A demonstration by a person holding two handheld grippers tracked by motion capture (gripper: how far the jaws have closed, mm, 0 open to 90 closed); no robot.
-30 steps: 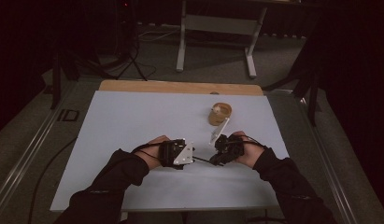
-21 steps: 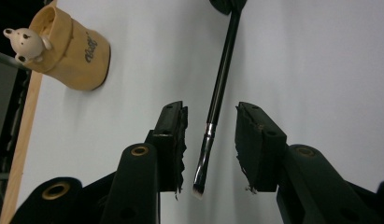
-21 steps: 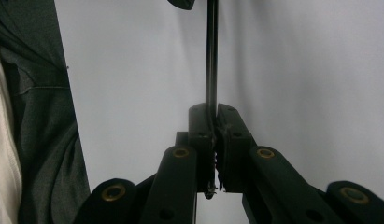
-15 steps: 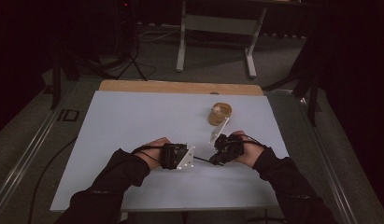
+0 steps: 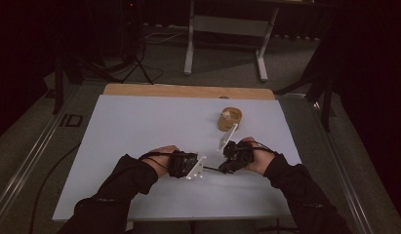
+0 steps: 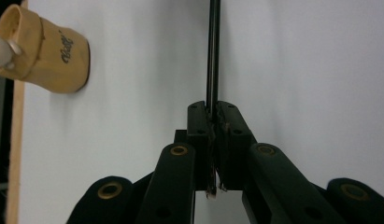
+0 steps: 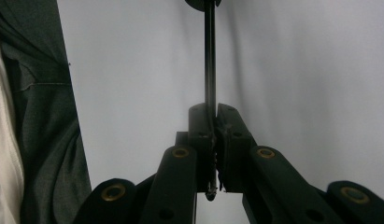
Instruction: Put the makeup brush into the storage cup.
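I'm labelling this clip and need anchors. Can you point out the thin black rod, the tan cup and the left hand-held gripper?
thin black rod [image 6: 212, 56]: left gripper view, on its shaft above the jaws.
tan cup [image 5: 229, 119]: high view, on its side wall.
left hand-held gripper [image 6: 213, 122]: left gripper view, between its fingertips, shut on the rod.

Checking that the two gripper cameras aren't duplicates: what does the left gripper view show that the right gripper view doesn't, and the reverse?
The left gripper view has a tan lettered pot at its upper left, on the white table. The right gripper view instead has dark grey clothing along its left edge. Both share a thin black rod running straight ahead over the table, pinched between black jaws. The left gripper has just been closing its jaws on the rod, and the right gripper is shut on it too.
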